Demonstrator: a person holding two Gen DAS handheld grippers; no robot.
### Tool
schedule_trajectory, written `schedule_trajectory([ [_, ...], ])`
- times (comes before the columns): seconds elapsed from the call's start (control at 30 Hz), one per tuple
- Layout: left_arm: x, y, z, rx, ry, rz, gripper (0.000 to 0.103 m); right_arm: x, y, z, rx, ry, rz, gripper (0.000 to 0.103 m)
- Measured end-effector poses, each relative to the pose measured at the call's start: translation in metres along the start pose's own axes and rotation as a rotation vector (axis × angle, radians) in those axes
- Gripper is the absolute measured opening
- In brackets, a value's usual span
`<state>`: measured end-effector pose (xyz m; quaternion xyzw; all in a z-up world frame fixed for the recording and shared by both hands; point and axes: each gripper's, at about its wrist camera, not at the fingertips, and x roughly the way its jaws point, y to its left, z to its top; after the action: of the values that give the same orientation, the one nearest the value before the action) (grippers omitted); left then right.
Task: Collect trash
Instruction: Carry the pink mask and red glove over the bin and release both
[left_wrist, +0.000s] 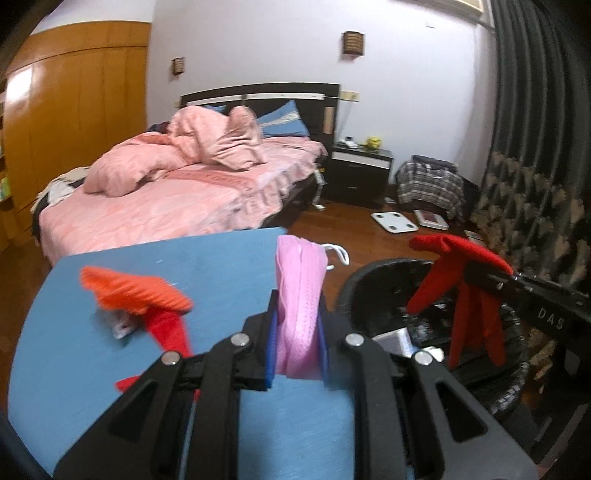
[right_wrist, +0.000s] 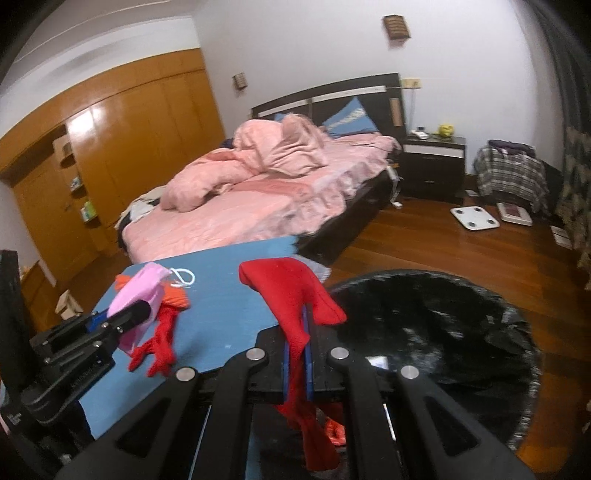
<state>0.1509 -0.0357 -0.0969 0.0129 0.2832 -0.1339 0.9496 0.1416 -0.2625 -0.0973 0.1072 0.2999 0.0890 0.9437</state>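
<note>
Pink face mask (left_wrist: 300, 310) pinched upright in left gripper (left_wrist: 297, 347), lower centre, over blue table (left_wrist: 221, 258). Red glove (right_wrist: 295, 295) clamped in shut right gripper (right_wrist: 297, 369), bottom centre, beside black bin (right_wrist: 436, 314) at right.

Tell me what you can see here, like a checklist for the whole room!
Surface: blue table, mostly bare.
Job's things: pink face mask and red glove held in the grippers; another red-and-orange glove lying on the table; black-lined trash bin beside the table.
Clutter: white scale on the floor; plaid clothes piled by the curtain.
Grippers: left gripper shut on the mask; right gripper shut on the red glove.
Cables: nothing seen.
Surroundings: bed with pink bedding, nightstand, wooden wardrobe.
</note>
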Motion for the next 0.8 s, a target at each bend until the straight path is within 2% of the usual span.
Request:
schedule_trajectory([
  [0.17, 0.019, -0.037, 0.006, 0.046, 0.011, -0.062, 0.017, -0.007, -0.038, -0.003, 0.034, 0.001, -0.058, 0.006],
  [0.47, 0.056, -0.087, 0.009, 0.090, 0.056, -0.141, 0.017, -0.012, -0.084, -0.012, 0.088, 0.004, -0.122, 0.006],
  [0.63, 0.074, -0.101, 0.008, 0.097, 0.080, -0.172, 0.018, -0.012, -0.105, -0.017, 0.112, 0.011, -0.151, 0.006],
  [0.73, 0.082, -0.103, 0.007, 0.089, 0.092, -0.216, 0.034, -0.009, -0.111, -0.021, 0.110, 0.031, -0.163, 0.014],
  [0.77, 0.083, -0.102, 0.006, 0.081, 0.087, -0.226, 0.053, -0.008, -0.114, -0.023, 0.109, 0.035, -0.172, 0.027],
  [0.8, 0.082, -0.101, 0.006, 0.074, 0.083, -0.234, 0.065, -0.007, -0.116, -0.025, 0.109, 0.043, -0.178, 0.036],
])
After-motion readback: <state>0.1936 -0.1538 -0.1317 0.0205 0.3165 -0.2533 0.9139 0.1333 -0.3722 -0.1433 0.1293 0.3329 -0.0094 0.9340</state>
